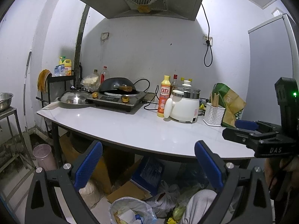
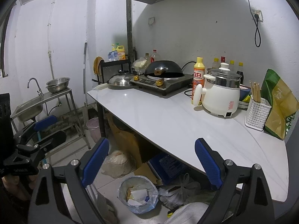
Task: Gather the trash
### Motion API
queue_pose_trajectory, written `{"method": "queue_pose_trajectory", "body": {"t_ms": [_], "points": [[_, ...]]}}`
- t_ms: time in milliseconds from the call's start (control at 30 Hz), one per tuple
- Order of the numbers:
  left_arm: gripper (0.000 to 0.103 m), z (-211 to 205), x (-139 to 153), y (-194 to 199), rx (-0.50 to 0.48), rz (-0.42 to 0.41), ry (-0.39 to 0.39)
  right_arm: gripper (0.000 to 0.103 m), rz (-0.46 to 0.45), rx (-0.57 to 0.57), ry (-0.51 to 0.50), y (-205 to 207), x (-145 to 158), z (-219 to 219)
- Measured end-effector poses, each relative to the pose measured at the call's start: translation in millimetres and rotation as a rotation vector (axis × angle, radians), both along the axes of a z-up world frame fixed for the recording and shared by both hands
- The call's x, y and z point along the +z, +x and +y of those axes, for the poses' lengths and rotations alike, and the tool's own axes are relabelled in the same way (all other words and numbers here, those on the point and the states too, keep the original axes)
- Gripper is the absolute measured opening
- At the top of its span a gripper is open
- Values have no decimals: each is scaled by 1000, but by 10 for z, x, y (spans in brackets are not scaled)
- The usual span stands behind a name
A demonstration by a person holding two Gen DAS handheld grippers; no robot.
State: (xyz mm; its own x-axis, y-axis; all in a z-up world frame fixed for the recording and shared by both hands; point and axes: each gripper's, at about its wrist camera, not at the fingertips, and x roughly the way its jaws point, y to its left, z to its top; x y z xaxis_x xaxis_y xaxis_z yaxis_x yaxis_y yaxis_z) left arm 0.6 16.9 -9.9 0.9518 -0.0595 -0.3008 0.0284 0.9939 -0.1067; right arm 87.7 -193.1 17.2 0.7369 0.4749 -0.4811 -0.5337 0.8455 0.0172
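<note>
Left gripper (image 1: 147, 165) and right gripper (image 2: 152, 161): fingers spread wide on both, nothing held, both hovering off the near edge of the white glossy tabletop (image 2: 168, 119). Front half of the tabletop is bare; the white electric cooker pot (image 2: 220, 95), orange dish-soap bottle (image 2: 197, 80) and black induction hob (image 2: 162, 81) crowd the back and right. The plastic-lined round trash bin (image 2: 138, 194) with paper scraps sits on the floor, bottom centre, below the tabletop edge, hemmed by bags and cardboard.

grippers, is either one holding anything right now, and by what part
Nothing is held. The left gripper and the right gripper are both open, with only empty space between their blue pads, above the trash bin on the floor.
</note>
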Motion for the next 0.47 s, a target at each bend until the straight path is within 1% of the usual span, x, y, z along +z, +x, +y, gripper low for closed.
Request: {"method": "queue_pose_trajectory", "body": {"t_ms": [467], "points": [[99,-20,48,-36,-5,-9,3,92,-3,2,3,-1,17,-13]]}}
